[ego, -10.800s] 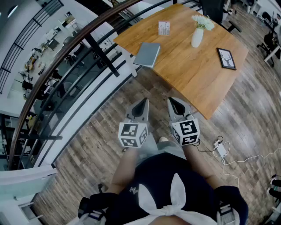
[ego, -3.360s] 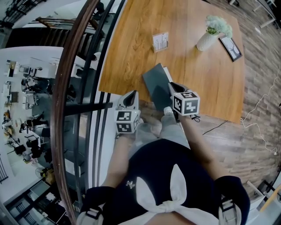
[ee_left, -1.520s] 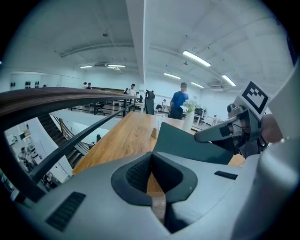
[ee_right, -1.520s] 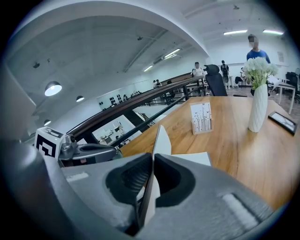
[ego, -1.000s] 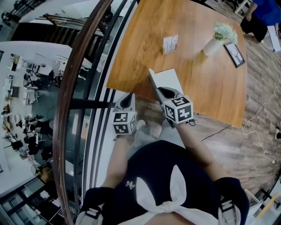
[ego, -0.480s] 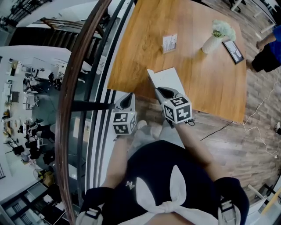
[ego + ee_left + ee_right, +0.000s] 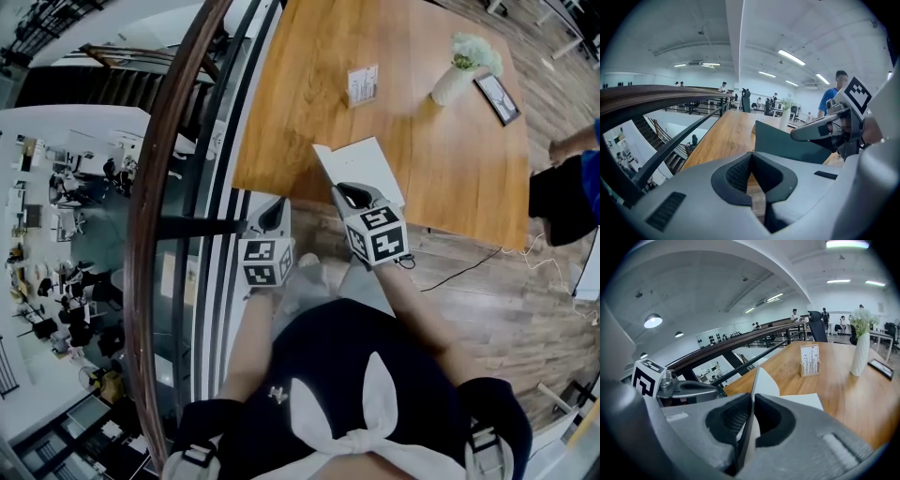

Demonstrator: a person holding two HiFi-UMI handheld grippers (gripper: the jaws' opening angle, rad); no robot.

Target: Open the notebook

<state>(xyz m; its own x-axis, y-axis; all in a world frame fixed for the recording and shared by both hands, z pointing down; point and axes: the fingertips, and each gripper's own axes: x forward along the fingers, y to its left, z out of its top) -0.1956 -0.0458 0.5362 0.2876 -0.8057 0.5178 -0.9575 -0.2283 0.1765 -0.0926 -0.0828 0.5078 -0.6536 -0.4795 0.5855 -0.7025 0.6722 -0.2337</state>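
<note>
The notebook (image 7: 367, 167) lies near the front edge of the wooden table (image 7: 300, 103), a white page showing. Its dark green cover (image 7: 787, 147) stands almost upright off the page. My right gripper (image 7: 349, 195) is shut on the cover's near edge; in the right gripper view the thin cover (image 7: 754, 380) runs straight between the right gripper's (image 7: 753, 401) pads. My left gripper (image 7: 273, 214) hangs left of the notebook, just off the table's front corner, apart from it. In the left gripper view the left gripper (image 7: 752, 164) holds nothing, its pads together.
A card stand (image 7: 363, 84), a white vase with flowers (image 7: 455, 75) and a picture frame (image 7: 494, 98) stand further back on the table. A dark railing (image 7: 164, 187) runs along the left. A person in blue (image 7: 567, 187) stands at the right; a cable (image 7: 459, 267) lies on the floor.
A few seconds ago the notebook lay closed; now its cover is raised in my right gripper. Over the last second the grippers barely moved. The person in blue has moved along the right side.
</note>
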